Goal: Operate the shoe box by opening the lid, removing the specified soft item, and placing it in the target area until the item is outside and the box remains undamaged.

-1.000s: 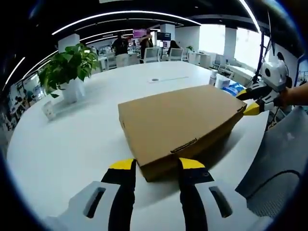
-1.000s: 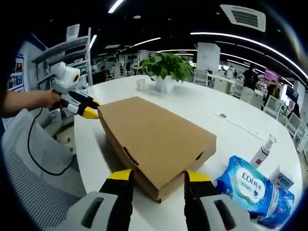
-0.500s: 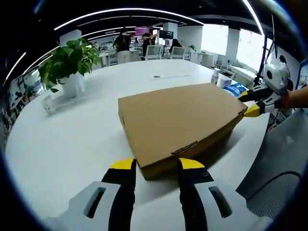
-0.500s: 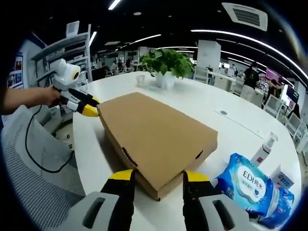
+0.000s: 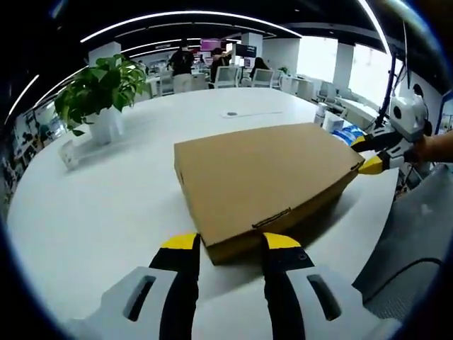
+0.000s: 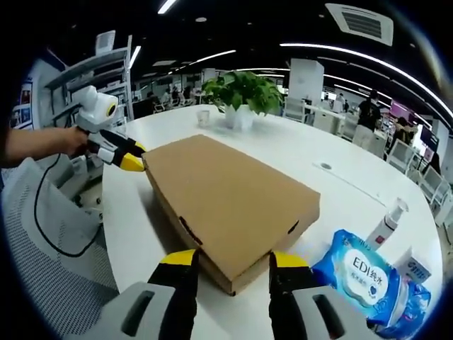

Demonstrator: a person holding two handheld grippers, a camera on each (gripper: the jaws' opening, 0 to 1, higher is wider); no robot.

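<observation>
The left gripper (image 5: 228, 242) and right gripper (image 6: 232, 258) sit low at opposite corners of the shut box (image 5: 265, 177) on the table (image 5: 106, 198), jaws apart. What is inside the box is hidden.

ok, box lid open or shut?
Shut. The lid lies flat on the box, front tab tucked in; each claw sits at a corner.

So there's one brown cardboard box (image 5: 265, 180), lid shut, on one big white table (image 5: 106, 205). One potted plant (image 5: 99, 95). Two grippers: the left gripper (image 5: 225, 244) and the right gripper (image 6: 228, 261). One blue pack of wipes (image 6: 361, 273), one pump bottle (image 6: 386, 223), and one mesh chair (image 6: 49, 248) beside the table.
</observation>
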